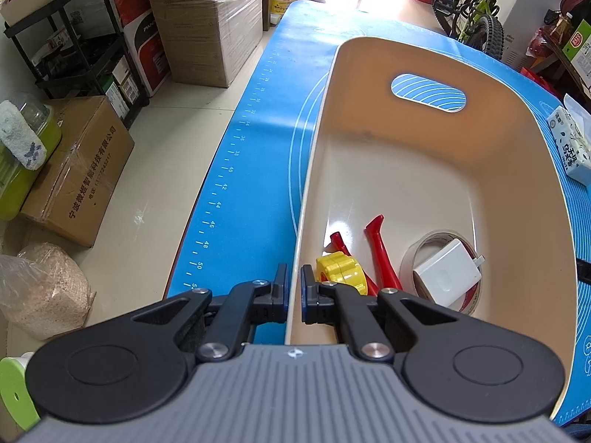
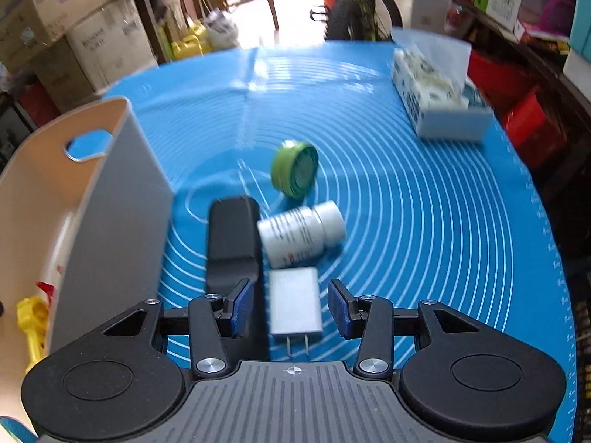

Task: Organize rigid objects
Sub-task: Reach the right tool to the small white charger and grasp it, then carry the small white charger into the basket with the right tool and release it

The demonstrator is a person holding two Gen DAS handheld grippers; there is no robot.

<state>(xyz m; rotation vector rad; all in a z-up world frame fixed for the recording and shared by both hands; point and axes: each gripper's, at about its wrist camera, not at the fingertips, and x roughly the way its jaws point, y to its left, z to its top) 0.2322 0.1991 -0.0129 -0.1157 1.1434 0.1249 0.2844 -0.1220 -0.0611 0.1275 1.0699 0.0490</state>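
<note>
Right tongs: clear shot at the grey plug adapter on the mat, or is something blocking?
Probably yes. The right tongs are open with the grey plug adapter lying between the fingers. The black case sits close beside the left finger and might get nudged.

The red plastic handles (image 1: pixel 380 254) vanish behind the yellow ribbed wheel (image 1: pixel 341 271) beside the left claw (image 1: pixel 294 288); the white pill bottle's (image 2: pixel 301 234) label blurs unreadable.

Bright doorway glare, right view blurred
</note>
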